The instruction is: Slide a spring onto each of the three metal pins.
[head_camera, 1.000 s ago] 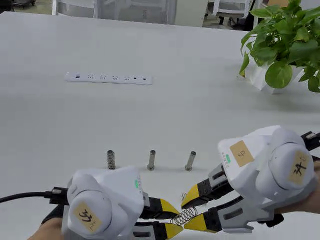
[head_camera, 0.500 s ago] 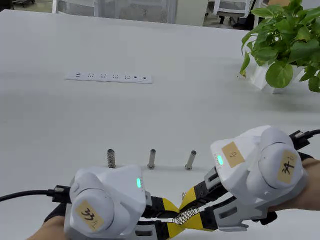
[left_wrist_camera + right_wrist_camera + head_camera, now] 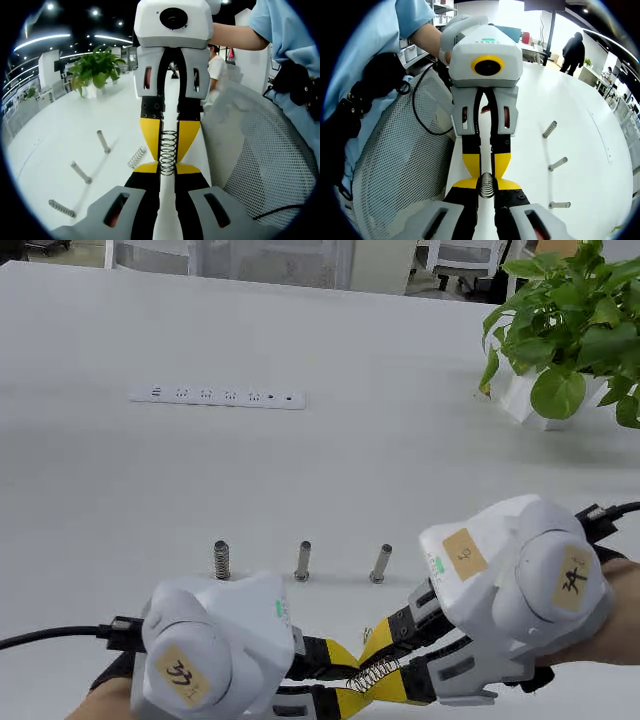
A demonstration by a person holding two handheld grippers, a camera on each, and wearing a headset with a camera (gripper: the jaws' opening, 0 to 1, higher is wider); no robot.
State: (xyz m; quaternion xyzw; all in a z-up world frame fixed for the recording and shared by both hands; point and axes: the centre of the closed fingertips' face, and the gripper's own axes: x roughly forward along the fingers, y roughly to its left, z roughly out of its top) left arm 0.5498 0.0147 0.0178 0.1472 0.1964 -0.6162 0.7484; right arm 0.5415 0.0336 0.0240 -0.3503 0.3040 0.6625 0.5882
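Left tongs (image 3: 167, 167): clamped on the spring (image 3: 168, 147)
Right tongs (image 3: 487, 184): clamped on the same spring
Pins (image 3: 302, 560): upright on table (image 3: 120, 500), farther off

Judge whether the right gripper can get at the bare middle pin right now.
Probably yes: the way from the right gripper to the middle pin looks free. But it shares the held spring with the left gripper, which would need to let go first.
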